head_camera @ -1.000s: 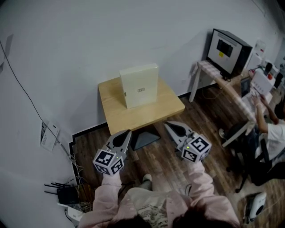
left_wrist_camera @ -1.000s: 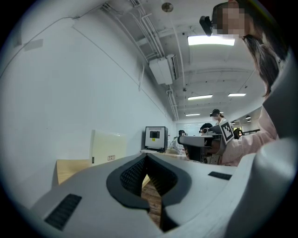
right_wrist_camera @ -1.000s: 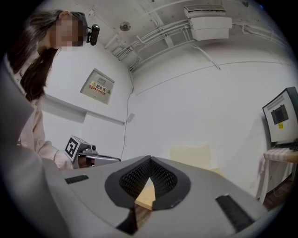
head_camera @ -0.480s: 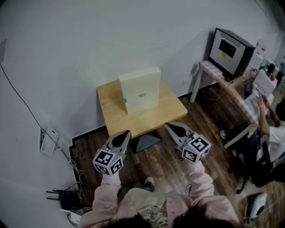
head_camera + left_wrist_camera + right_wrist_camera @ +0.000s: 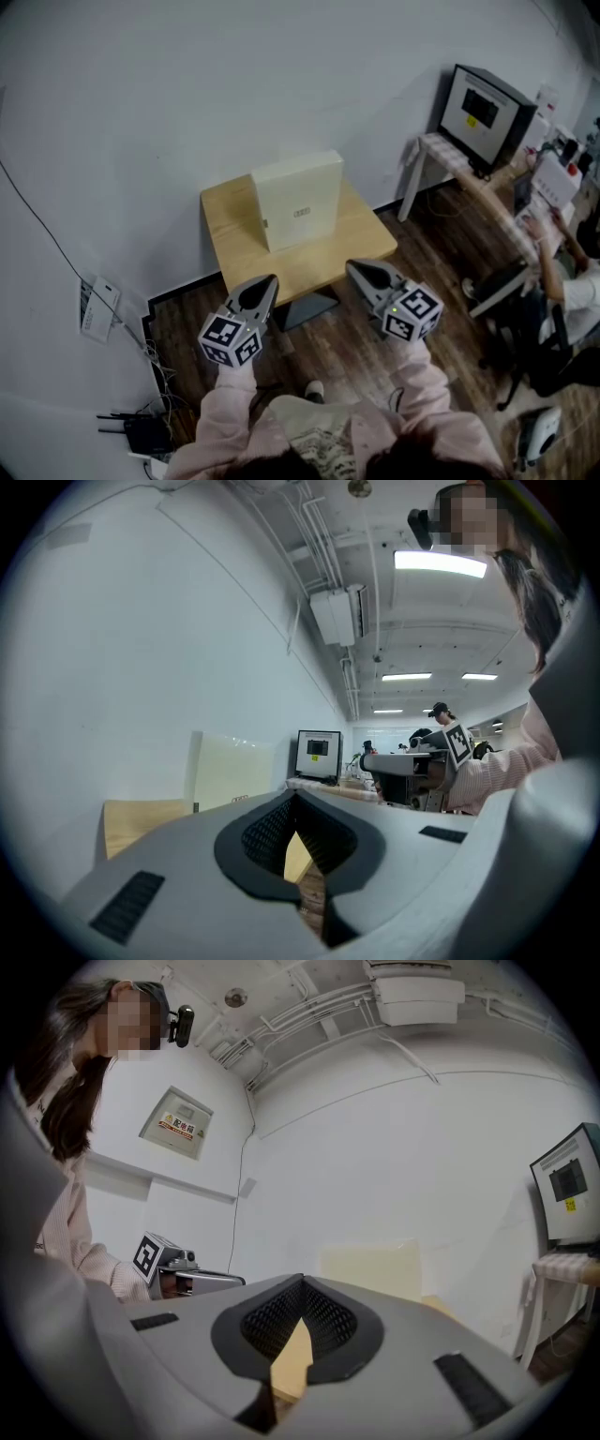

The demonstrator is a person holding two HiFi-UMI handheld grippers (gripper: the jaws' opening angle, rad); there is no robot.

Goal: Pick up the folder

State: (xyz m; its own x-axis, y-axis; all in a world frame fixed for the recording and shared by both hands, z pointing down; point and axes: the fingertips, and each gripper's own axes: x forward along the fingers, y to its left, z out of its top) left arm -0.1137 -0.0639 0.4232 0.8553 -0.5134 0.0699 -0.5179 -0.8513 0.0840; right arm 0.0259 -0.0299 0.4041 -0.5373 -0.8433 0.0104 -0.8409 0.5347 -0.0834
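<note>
Head view alone takes in the floor: a black router (image 5: pixel 141 433) at 8 o'clock, then the left gripper (image 5: pixel 268 279), its jaws pressed together on nothing, near the 7 o'clock edge of the square light-wood table (image 5: pixel 234 239). The cream box-shaped folder (image 5: pixel 298 202) stands upright at the table's 12 o'clock side, near the white wall. The right gripper (image 5: pixel 352 268), jaws likewise together and empty, hangs by the table's 5 o'clock corner. At 2 o'clock a black monitor (image 5: pixel 483 105) sits on a white desk (image 5: pixel 439 142). Left gripper view adds a ceiling air conditioner (image 5: pixel 335 616), and right gripper view adds a wall-mounted sign plate (image 5: pixel 176 1124). Only bare tabletop lies between the grippers and the folder.
</note>
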